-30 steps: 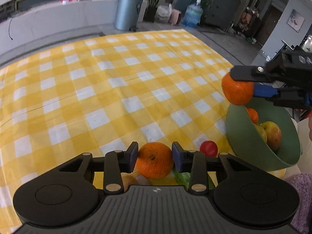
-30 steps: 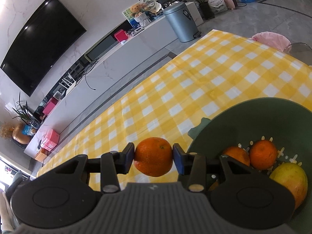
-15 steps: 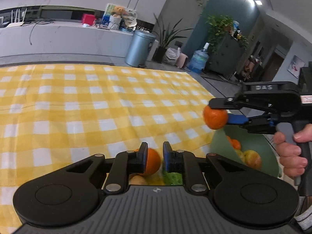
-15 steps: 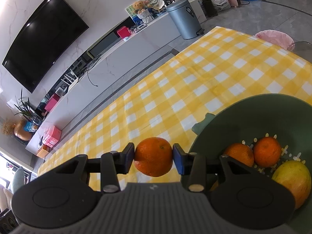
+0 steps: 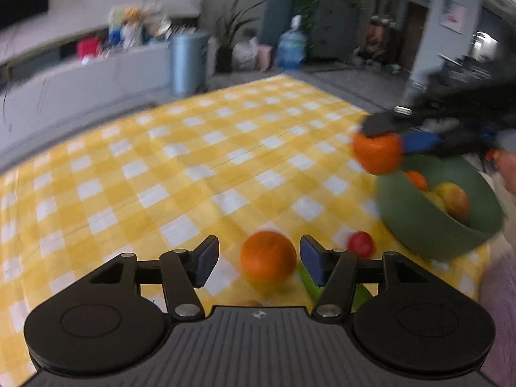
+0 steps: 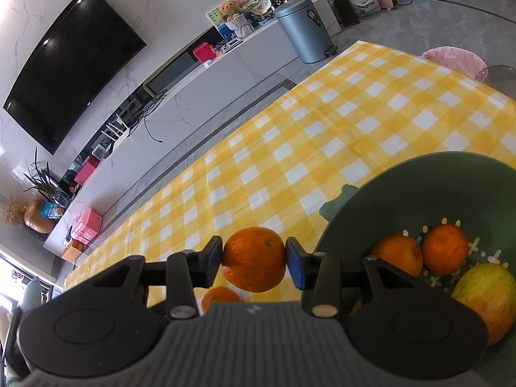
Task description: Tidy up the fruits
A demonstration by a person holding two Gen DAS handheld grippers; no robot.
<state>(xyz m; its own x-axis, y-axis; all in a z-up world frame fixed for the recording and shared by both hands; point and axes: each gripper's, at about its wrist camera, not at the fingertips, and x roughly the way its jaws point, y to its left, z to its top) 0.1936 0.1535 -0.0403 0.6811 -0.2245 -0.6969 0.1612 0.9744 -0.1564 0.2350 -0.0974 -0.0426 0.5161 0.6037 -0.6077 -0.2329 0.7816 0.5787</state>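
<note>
My left gripper (image 5: pixel 259 258) hovers low over the yellow checked cloth (image 5: pixel 193 174), its jaws opening. An orange (image 5: pixel 268 256) lies on the cloth between them, with a clear gap to each pad. In the blurred left wrist view, the right gripper's orange (image 5: pixel 377 154) hangs over the near rim of the green bowl (image 5: pixel 429 235). My right gripper (image 6: pixel 253 258) is shut on that orange (image 6: pixel 254 266), just left of the green bowl (image 6: pixel 403 193). Two oranges (image 6: pixel 445 248) and a yellow-red fruit (image 6: pixel 483 300) lie in the bowl.
A small red fruit (image 5: pixel 360 244) sits on the cloth between the loose orange and the bowl. Something green (image 5: pixel 308 285) lies under my left gripper's right finger. A person's hand (image 5: pixel 509 174) shows at the right edge. The bowl stands at the table's near right corner.
My left gripper's jaws went from hugging the orange to nearly shut in front of it, then spread wide around it. The left view swung and blurred. The right gripper kept still.
</note>
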